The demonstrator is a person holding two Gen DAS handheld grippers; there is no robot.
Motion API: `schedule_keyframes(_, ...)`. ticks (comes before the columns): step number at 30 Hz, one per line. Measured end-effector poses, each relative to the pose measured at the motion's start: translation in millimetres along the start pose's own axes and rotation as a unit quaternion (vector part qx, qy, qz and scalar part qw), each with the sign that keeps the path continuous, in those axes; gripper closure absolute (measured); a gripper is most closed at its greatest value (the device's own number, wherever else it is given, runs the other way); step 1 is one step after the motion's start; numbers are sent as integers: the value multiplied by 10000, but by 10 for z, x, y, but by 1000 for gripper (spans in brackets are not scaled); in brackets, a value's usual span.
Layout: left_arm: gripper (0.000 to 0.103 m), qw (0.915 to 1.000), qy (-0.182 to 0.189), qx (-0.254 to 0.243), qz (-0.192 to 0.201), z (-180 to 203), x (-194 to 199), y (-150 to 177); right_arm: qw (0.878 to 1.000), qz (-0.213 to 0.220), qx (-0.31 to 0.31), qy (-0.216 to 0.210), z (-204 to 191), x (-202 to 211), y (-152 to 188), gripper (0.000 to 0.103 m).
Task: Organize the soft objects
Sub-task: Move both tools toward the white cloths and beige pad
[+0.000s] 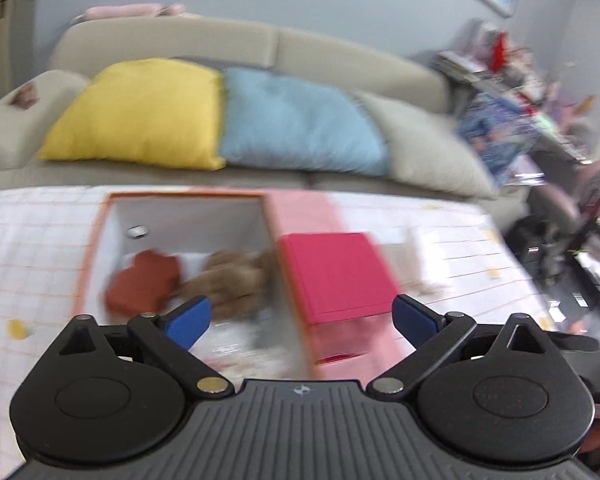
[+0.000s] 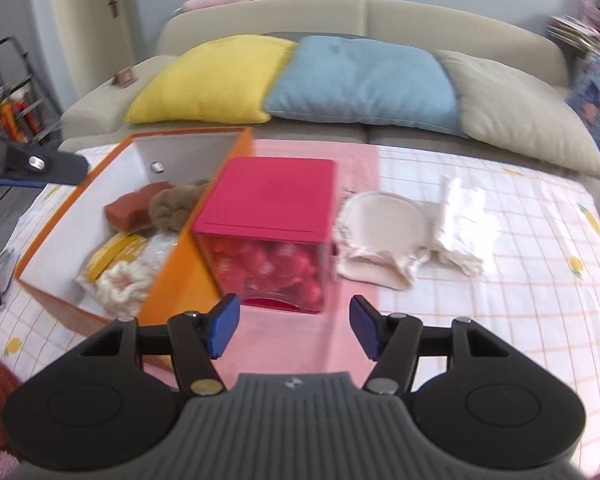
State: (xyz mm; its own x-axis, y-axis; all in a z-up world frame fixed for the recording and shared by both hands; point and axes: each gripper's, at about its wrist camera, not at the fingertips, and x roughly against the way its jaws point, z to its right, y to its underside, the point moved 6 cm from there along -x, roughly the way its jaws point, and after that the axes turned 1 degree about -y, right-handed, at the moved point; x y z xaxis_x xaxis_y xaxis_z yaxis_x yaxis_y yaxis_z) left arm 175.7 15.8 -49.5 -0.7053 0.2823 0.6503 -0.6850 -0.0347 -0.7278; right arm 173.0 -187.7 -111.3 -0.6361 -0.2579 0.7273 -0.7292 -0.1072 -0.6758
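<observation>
Your worktop [image 2: 480, 300] wears a checked cloth before a beige sofa [image 2: 420, 20] with yellow, blue and grey cushions. Soft toys [image 2: 168, 204] lie in the orange box [image 2: 180, 272]; folded cloths [image 2: 380, 236] lie beside the pink-lidded container [image 2: 276, 196]. Both your left gripper [image 1: 302, 318] and right gripper [image 2: 294, 330] have fingers spread, empty.

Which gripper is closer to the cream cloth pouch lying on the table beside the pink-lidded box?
Right. The right gripper hovers open in front of the pink-lidded box, with the cream pouch just past its right side. The left gripper is over the orange bin, beyond the box.
</observation>
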Motion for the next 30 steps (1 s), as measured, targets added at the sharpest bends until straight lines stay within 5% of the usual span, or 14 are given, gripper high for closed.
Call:
schedule_keyframes(5,0,9990,345,-285,-96,418,-171,16,9991,65,-345,232,316,57,55,42)
schedule_keyframes(12,28,9953,579,-585,-520,912,-486,120,9956,12,-835,430,707,58,182,42)
schedule_keyframes(18,41,9923,798,-666,-674,1228,-723,155,9939,94,-1025,398,884,47,203,42)
schedule_keyframes(30,40,9893,705,-1175,-510,1658,-1197,119,9878,101,-1492,441,1370,-209,177,43)
